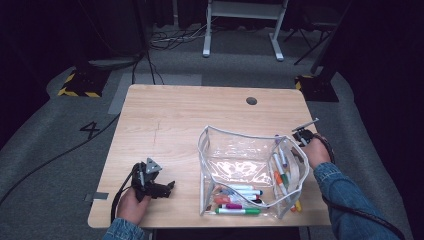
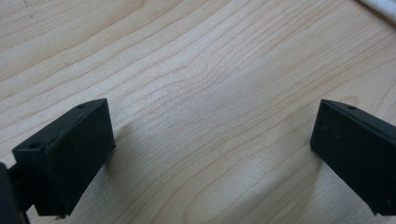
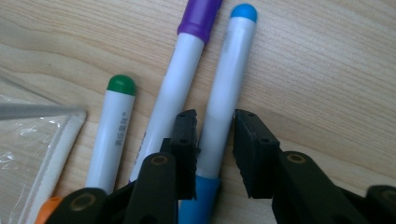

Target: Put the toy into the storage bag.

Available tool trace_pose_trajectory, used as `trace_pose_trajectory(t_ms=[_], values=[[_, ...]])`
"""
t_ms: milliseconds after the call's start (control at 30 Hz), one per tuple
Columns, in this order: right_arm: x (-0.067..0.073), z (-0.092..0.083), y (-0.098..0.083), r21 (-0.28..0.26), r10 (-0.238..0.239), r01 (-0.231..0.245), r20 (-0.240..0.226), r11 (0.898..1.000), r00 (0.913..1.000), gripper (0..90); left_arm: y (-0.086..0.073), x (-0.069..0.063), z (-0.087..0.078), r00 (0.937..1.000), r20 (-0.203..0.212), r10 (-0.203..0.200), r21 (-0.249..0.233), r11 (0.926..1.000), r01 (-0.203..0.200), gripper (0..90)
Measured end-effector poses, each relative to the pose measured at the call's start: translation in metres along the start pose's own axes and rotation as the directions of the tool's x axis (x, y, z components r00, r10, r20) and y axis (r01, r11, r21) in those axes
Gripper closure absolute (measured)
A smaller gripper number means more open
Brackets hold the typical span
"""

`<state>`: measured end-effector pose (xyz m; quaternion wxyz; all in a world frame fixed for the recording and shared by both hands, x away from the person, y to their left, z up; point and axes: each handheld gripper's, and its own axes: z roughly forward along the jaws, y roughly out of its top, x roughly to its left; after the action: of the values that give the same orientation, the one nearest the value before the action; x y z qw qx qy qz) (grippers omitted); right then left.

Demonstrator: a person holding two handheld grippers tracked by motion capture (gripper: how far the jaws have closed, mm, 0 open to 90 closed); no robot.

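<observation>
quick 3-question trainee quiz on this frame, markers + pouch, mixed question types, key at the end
1. True or false: the left gripper holds a marker.
2. In the right gripper view, which marker lies between the jaws of the right gripper? A) the green-capped marker B) the purple-capped marker C) the blue-capped marker
3. Fill in: the markers beside the right gripper lie on the bare ___, outside the clear pouch.

Key
1. False: its jaws stand wide apart over bare wood.
2. C. The jaws straddle its barrel; a small gap shows on one side, so it is not yet firmly gripped.
3. table
</observation>
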<state>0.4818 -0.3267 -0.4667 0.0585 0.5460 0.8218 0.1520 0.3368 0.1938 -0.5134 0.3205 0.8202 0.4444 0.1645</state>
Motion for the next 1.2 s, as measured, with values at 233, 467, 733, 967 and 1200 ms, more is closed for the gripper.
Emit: trace_pose_trajectory(t_ms=[233, 467, 733, 967, 1200], values=[[-0.001, 0.001, 0.002, 0.011, 0.040, -0.040, 0.023, 0.999, 0.9989, 76.8, 0.000, 0.000, 0.000, 1.0000, 0.000, 0.000, 0.000, 1.0000, 0.000, 0.0], [-0.004, -0.003, 0.001, 0.012, 0.059, -0.060, 0.020, 0.998, 0.9980, 76.9, 0.000, 0.000, 0.000, 1.0000, 0.000, 0.000, 0.000, 1.0000, 0.000, 0.0], [-0.005, -0.044, 0.007, -0.063, 0.036, -0.036, 0.007, 0.997, 0.9993, 76.9, 0.000, 0.000, 0.000, 1.0000, 0.000, 0.000, 0.000, 1.0000, 0.000, 0.0], [0.003, -0.086, 0.014, -0.129, -0.016, 0.016, -0.005, 0.991, 0.9999, 76.9, 0.000, 0.000, 0.000, 1.0000, 0.000, 0.000, 0.000, 1.0000, 0.000, 0.0], [0.020, -0.129, 0.019, -0.198, -0.093, 0.089, -0.007, 0.976, 0.9957, 76.9, 0.000, 0.000, 0.000, 1.0000, 0.000, 0.000, 0.000, 1.0000, 0.000, 0.0]])
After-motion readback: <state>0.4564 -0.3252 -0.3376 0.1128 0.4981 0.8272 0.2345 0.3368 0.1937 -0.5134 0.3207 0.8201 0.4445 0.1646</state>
